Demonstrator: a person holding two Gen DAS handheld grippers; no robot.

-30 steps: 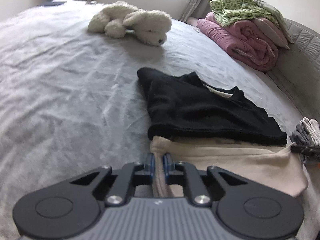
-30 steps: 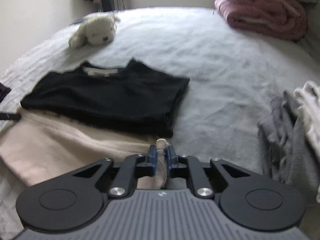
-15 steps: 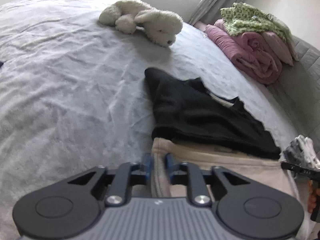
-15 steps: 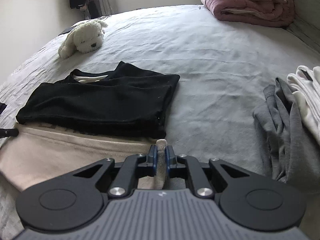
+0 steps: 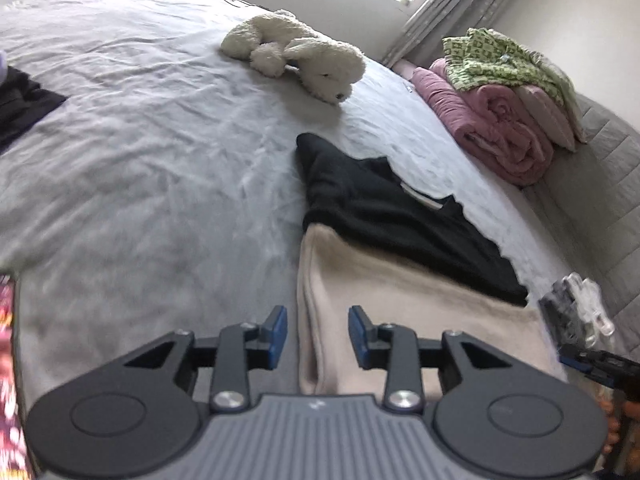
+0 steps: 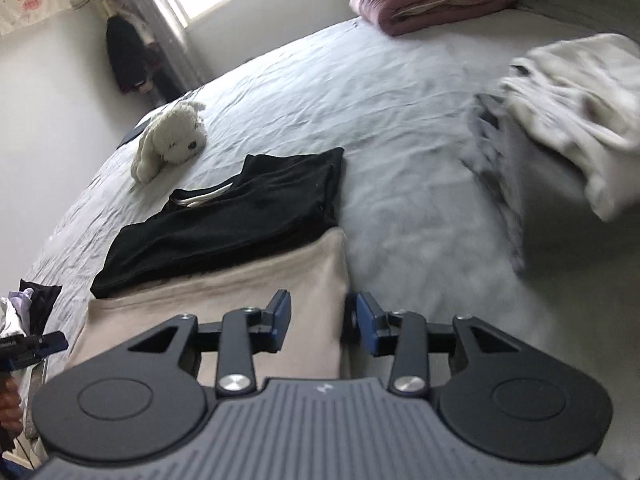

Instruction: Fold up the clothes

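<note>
A beige garment lies flat on the grey bed, with a folded black shirt lying over its far edge. My left gripper hovers over the beige cloth's left near corner; its jaws are opening and the pads do not press the cloth. My right gripper stands over the cloth's right near corner, jaws opening too, with the cloth edge below the gap and not pinched. Each gripper shows at the edge of the other's view.
A white plush dog lies further up the bed. Pink blankets and a green cloth are stacked at the headboard. A grey and a white garment are piled to the right. Dark clothes lie at the left.
Both grippers were shut on the beige cloth's near corners. Now both have let go, spread their jaws and pulled back a little; the beige cloth lies flat on the bed.
</note>
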